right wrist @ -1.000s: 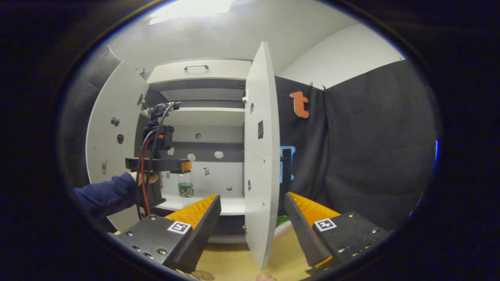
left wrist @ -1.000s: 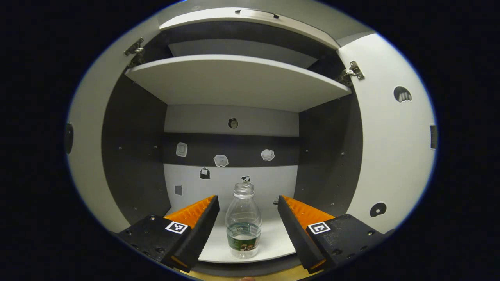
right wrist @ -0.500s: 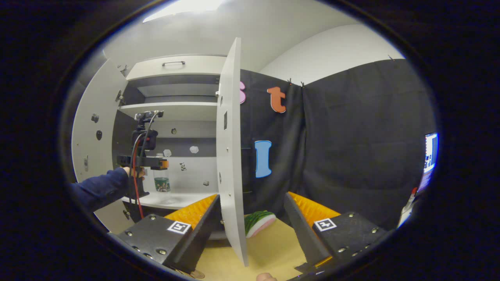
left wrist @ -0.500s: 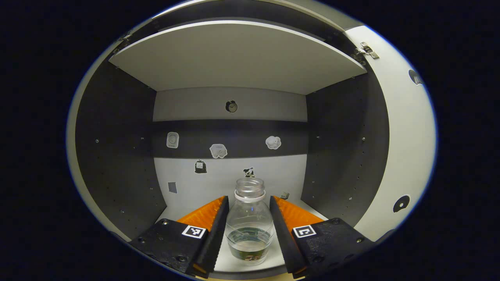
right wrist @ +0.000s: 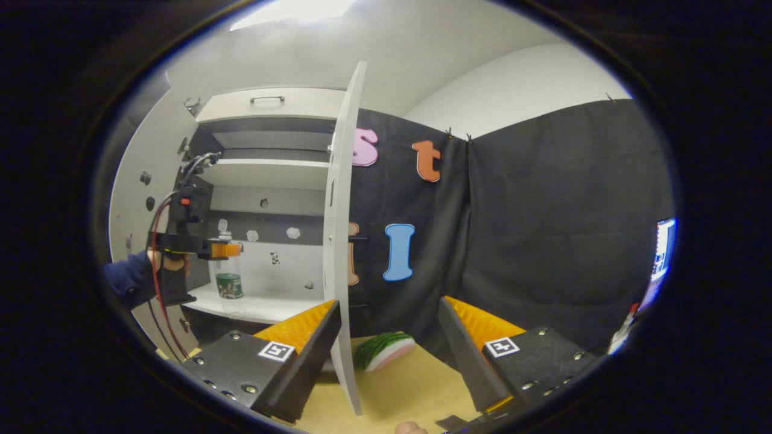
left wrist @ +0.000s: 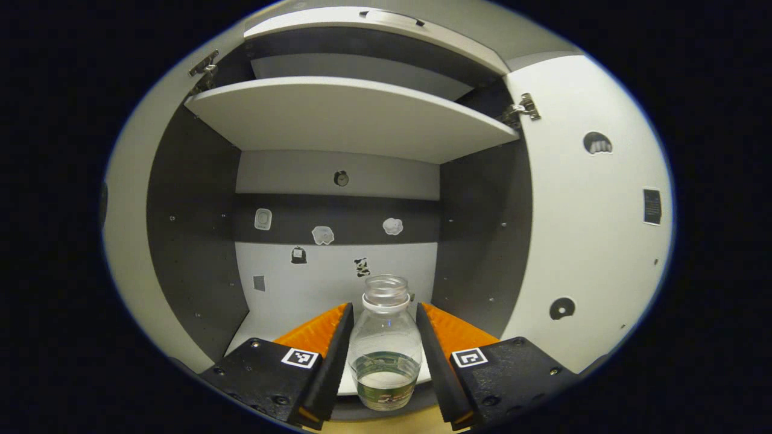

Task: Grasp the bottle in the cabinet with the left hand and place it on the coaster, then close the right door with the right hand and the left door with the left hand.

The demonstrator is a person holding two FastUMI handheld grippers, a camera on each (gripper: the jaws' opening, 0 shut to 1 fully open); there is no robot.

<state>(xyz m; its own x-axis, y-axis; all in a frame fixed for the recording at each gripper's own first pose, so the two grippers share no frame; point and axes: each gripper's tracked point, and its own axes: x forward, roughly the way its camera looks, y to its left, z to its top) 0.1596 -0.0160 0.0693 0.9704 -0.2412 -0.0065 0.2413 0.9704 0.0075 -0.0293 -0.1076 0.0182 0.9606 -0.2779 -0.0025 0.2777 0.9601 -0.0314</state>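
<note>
The left gripper [left wrist: 385,361] clamps the clear ribbed plastic bottle [left wrist: 386,343]; the right gripper [right wrist: 389,355] gapes wide beside the smooth white right door [right wrist: 341,253].

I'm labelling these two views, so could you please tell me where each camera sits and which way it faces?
Left gripper view: rides the left hand-held gripper, facing into the cabinet; its fingers clamp the bottle.
Right gripper view: rides the open right hand-held gripper, facing the right door edge-on; a sleeve shows.
Shared: bottle, cabinet, door.
</note>
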